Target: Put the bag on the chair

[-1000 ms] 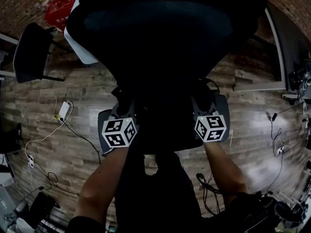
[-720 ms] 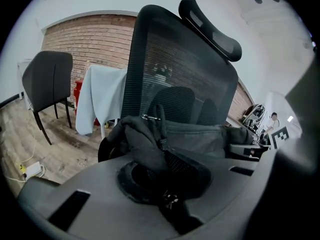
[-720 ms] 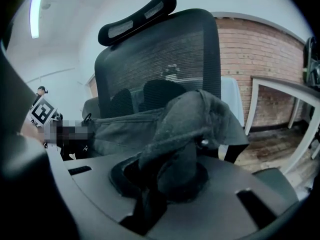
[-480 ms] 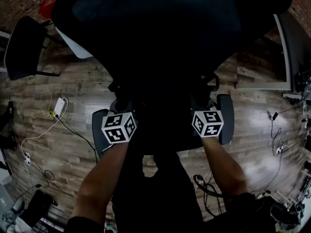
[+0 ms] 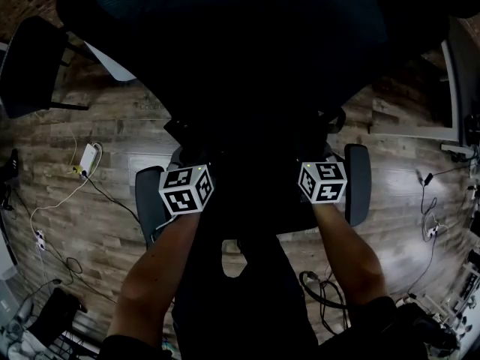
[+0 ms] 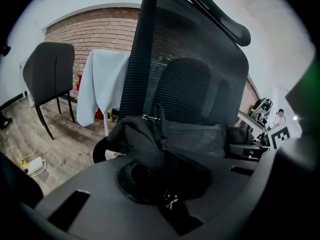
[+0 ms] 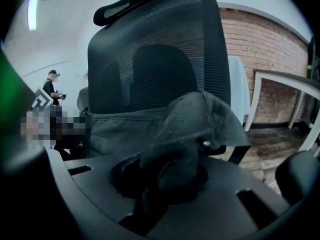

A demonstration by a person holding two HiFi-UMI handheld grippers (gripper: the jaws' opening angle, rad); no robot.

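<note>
Closer now, the office chair (image 5: 225,43) fills more of the head view's top, and both grippers sit slightly higher in frame. The left gripper (image 6: 167,186) and right gripper (image 7: 160,184) each clench a bunched fold of the black bag (image 6: 200,139), held mid-frame just before the mesh backrest. A wood-plank floor (image 5: 82,223) spreads beneath, with a white power adapter (image 5: 88,158) at left. A brick wall (image 6: 95,29) closes the room at upper left.
</note>
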